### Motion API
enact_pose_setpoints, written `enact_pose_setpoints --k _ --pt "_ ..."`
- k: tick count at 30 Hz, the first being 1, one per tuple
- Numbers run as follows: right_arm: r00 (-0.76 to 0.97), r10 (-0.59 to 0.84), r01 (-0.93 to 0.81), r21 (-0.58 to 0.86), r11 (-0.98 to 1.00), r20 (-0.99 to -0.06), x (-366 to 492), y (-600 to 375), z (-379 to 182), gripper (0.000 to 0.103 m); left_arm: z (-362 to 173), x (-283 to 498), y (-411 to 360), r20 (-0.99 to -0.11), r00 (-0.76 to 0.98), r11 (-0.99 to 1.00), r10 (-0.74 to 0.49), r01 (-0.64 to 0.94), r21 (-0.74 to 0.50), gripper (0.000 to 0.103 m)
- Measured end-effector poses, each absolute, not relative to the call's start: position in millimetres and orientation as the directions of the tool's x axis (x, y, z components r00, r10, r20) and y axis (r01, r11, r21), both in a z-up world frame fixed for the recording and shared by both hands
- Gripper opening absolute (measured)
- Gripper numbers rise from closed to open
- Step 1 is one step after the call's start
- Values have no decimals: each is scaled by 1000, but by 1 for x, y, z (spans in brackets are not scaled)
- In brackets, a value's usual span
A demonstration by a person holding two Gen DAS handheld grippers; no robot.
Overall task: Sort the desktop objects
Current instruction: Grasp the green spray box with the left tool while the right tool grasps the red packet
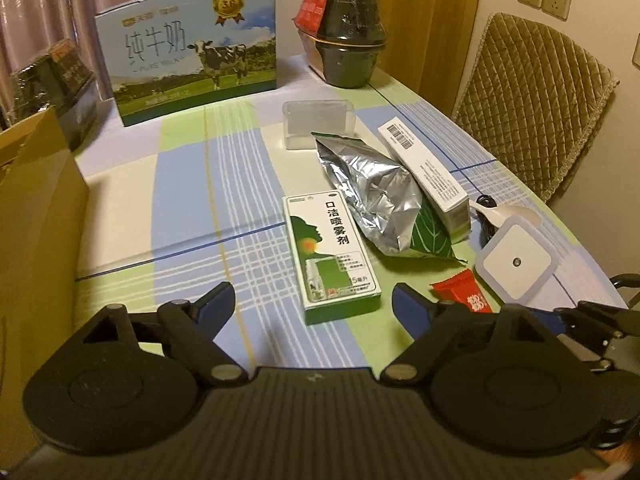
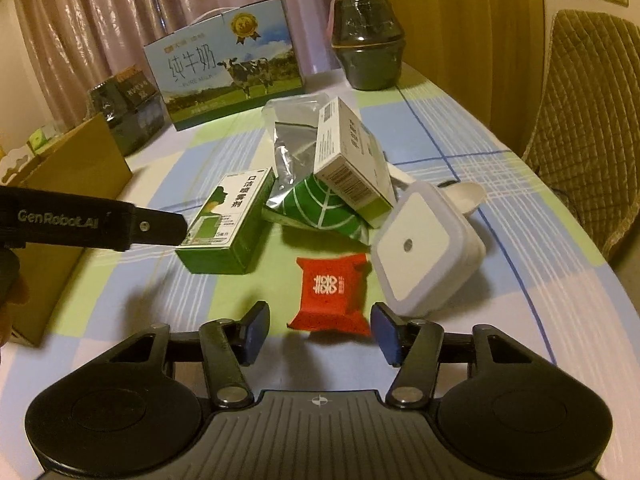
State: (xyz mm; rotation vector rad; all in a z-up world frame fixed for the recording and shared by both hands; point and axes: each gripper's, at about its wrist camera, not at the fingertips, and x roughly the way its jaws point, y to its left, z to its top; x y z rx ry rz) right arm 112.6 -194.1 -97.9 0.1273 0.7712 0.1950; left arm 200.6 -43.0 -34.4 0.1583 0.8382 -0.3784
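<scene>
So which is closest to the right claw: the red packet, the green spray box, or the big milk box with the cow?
Going by the right wrist view:
1. Red packet, just ahead of the right claw.
2. Green spray box, farther, to the left.
3. Milk box, at the table's far end.

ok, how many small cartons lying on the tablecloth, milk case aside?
2. The green-and-white spray carton lies flat mid-table; the white barcode carton leans on the foil pouch to its right. More may be hidden behind the pile.
</scene>
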Motion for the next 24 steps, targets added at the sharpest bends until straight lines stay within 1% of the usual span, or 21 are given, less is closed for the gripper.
enact_pose_setpoints --k 6,9,11,15,17,18,20,24 --pt "707 203 -132 156 979 -677 120 -188 -108 53 -49 216 -55 -760 589 911 -274 413 -8 82" --pt "719 191 -136 135 982 -668 119 -186 -110 49 -57 225 -60 -766 579 906 -279 424 -10 80" --pt "725 183 -132 127 983 -664 118 -186 -111 44 -62 230 -64 -772 571 904 -280 428 -11 76" --pt "730 177 -134 116 984 -660 118 -186 -111 42 -70 236 -69 -780 568 899 -263 438 15 71" --pt "731 175 -135 111 985 -660 118 -185 -111 41 -73 237 -71 -782 565 895 -263 445 20 64" --pt "732 174 -134 112 985 -659 118 -185 -111 41 -74 236 -72 -784 563 893 -260 448 26 56" --pt "731 177 -136 113 984 -658 118 -185 -111 41 -74 232 -72 -782 572 893 -248 448 44 55" --pt "722 188 -145 120 982 -666 112 -187 -109 40 -72 218 -63 -785 572 905 -238 425 35 52"
